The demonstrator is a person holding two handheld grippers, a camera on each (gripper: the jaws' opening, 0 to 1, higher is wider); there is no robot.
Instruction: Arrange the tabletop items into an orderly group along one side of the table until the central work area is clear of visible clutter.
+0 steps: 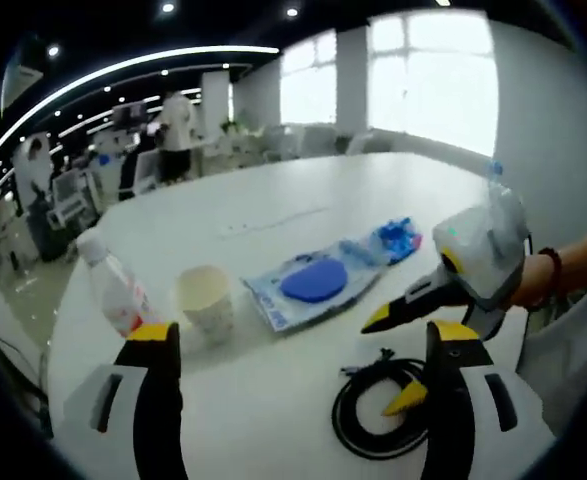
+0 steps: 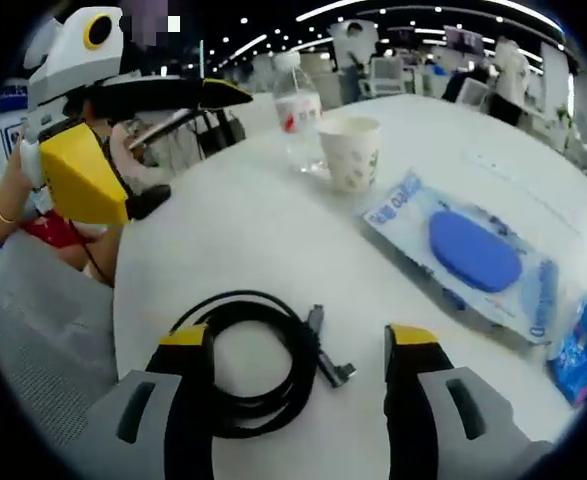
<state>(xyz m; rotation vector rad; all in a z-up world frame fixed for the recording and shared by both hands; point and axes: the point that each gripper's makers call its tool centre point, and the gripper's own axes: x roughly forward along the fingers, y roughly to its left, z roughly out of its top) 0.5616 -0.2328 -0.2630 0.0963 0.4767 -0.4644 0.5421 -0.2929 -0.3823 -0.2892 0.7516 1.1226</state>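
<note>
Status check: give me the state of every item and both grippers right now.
water bottle: upright, cap on
paper cup: upright, beside the bottle
black cable: coiled, flat on the table
blue-pad packet: lying flat
left gripper: open, holding nothing
right gripper: open, over the cable

Blue lettering is printed along the edges of the clear plastic package [image 2: 473,255] holding a blue oval pad, but the words cannot be made out. A red and white label is wrapped around the water bottle [image 2: 298,110]; its print is too small and blurred to be read. No other text, number or sign can be read
</note>
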